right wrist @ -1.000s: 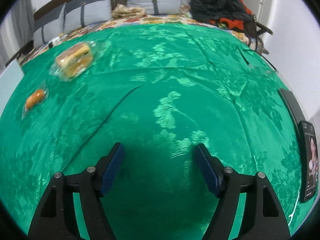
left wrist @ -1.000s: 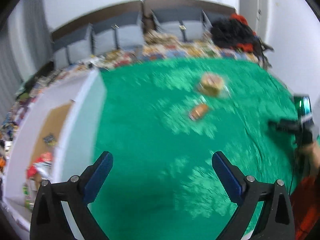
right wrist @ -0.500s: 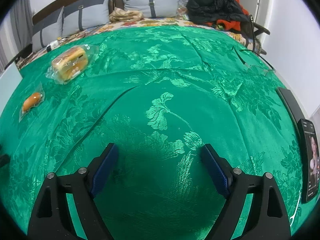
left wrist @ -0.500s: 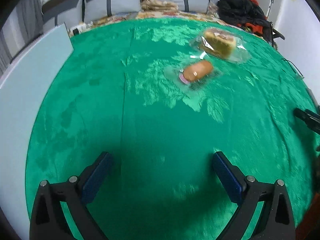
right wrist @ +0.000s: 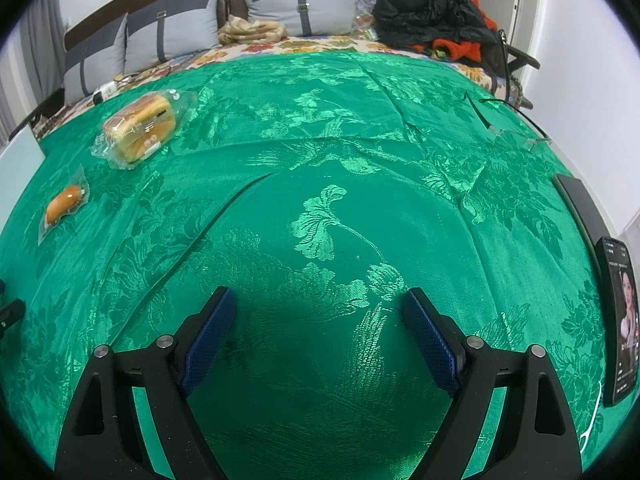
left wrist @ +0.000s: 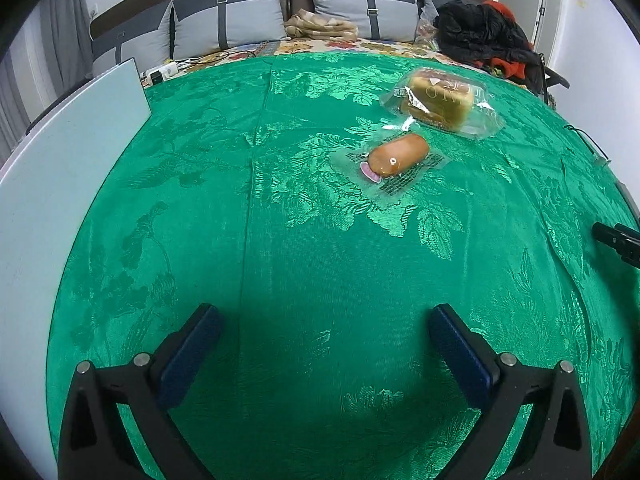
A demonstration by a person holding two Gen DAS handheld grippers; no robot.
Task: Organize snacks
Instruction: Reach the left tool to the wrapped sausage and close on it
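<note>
Lying on glossy brocade cloth [left wrist: 304,264]: plastic-wrapped sausage [left wrist: 398,156], sponge cake [left wrist: 438,100].

Bare green cloth [left wrist: 312,264] lies ahead of both grippers — only a sausage pack [left wrist: 394,158], bread pack [left wrist: 438,100] and left-side white box [left wrist: 60,168] interrupt it.

Two wrist cameras are looking down and forward over one green cloth [left wrist: 304,248].

Each is sitting just behind its own fingers, facing the grey pillows [left wrist: 228,20] at the far end. The left view is sitting nearer the wrapped sausage [left wrist: 398,156] and bagged bread [left wrist: 438,102] — the right view is showing both far off to its left, plus a phone [right wrist: 620,320] at its right edge.
</note>
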